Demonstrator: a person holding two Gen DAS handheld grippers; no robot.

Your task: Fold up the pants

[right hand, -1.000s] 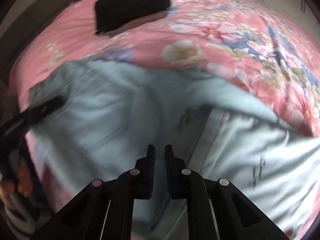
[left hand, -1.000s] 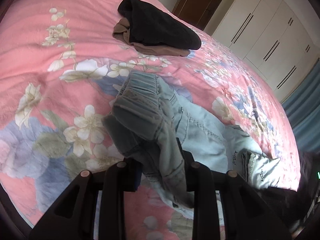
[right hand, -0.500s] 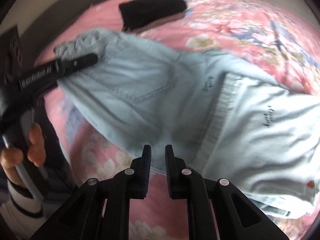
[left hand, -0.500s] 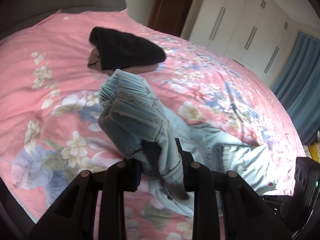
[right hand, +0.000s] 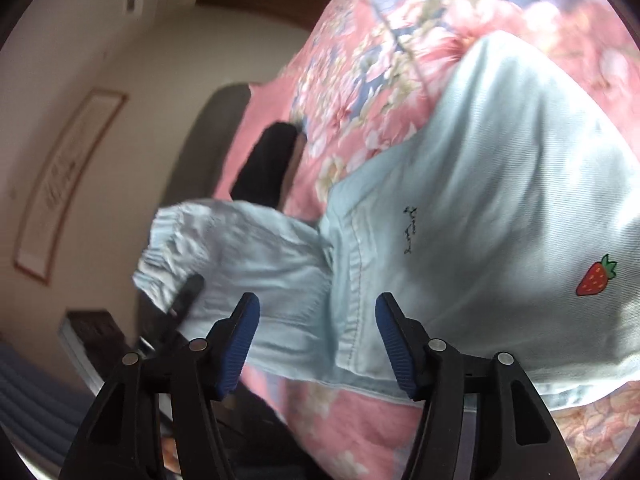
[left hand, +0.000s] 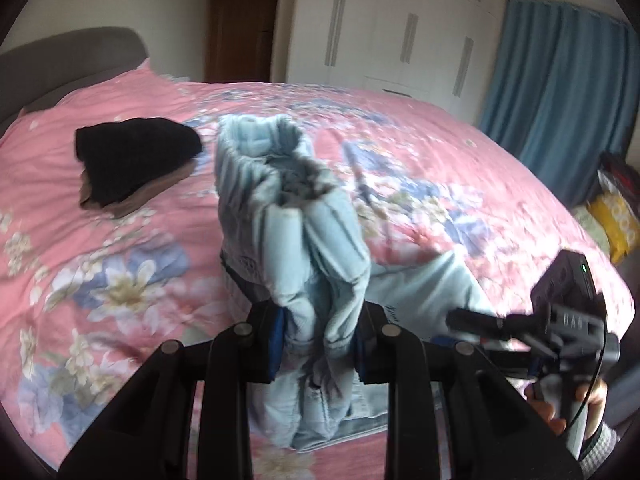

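Broadly, a pink floral bedspread (left hand: pixel 120 220) carries the light blue pants (right hand: pixel 500 208), one bunched end lifted clear. That bunch sits clamped in the left gripper (left hand: pixel 318 344), while the right gripper (right hand: pixel 318 344) hangs wide apart over the pants, gripping nothing

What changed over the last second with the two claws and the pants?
The right claw, shut a second ago, has opened wide and now hovers over the pale blue pants without gripping them. The left claw stayed clamped on the bunched waistband end and lifted it higher above the pink floral bedspread. The dark folded clothes lie where they were.
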